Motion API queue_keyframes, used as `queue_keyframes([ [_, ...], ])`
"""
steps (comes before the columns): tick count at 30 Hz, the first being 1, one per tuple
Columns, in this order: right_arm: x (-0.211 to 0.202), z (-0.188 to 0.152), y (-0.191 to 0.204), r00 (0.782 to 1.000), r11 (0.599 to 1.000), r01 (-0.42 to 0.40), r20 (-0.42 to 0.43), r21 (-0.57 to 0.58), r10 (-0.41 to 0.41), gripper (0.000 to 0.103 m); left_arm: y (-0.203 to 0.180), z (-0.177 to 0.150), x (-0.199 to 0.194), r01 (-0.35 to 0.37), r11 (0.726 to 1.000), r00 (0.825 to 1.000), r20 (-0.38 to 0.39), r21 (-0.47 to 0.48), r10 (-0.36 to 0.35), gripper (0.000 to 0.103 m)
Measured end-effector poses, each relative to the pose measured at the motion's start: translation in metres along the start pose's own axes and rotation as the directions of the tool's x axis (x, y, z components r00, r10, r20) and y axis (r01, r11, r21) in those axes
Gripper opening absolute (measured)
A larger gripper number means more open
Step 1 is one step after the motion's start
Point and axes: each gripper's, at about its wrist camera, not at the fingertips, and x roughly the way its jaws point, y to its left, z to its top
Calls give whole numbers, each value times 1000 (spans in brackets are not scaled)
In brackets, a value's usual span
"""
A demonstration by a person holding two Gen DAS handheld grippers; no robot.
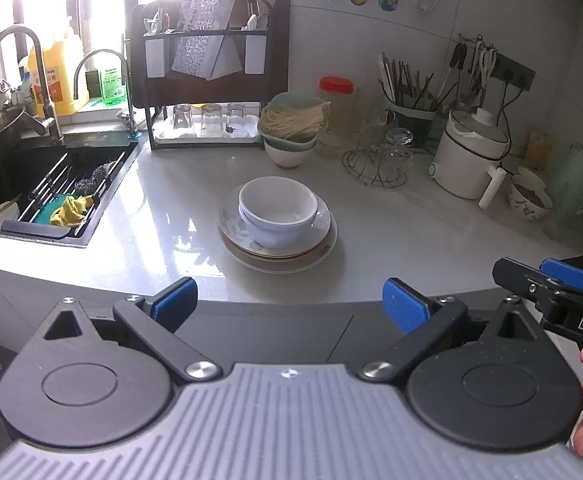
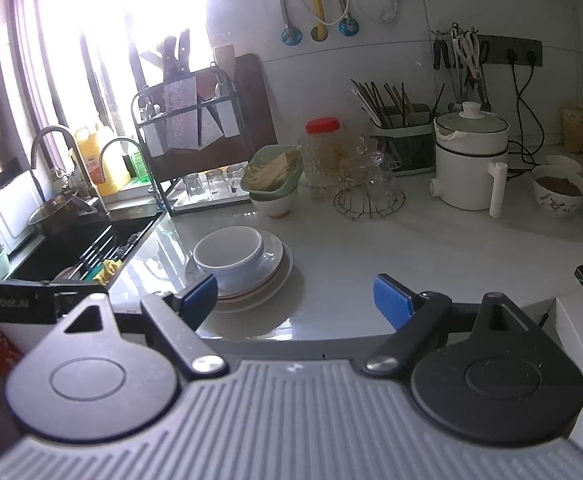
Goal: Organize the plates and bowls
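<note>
Two white bowls (image 1: 277, 210) (image 2: 229, 254) sit nested on a stack of plates (image 1: 323, 240) (image 2: 279, 268) in the middle of the white counter (image 1: 411, 240) (image 2: 371, 256). My left gripper (image 1: 289, 306) hangs open at the counter's front edge, short of the stack, with nothing between its blue pads. My right gripper (image 2: 295, 298) is open too, at the front edge and to the right of the stack. Its left pad overlaps the stack's near rim in the right wrist view; whether they touch I cannot tell. The right gripper's fingertip (image 1: 567, 274) shows at the right of the left wrist view.
A sink (image 1: 47, 188) with a drying rack lies at the left. Behind the stack stand a green bowl of noodles (image 1: 293, 122), a dish rack (image 1: 211, 80), a wire stand of glasses (image 1: 375, 160), a white pot (image 1: 471, 152) and a patterned bowl (image 1: 529, 196).
</note>
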Motion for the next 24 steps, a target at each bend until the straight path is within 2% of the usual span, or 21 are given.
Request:
queue_keyframes([
  [24,-9,-5,-6,1000,1000,-20,-18,-17,20,86,-16,-11,-10,-12,1000,1000,-19,-15,11,101],
])
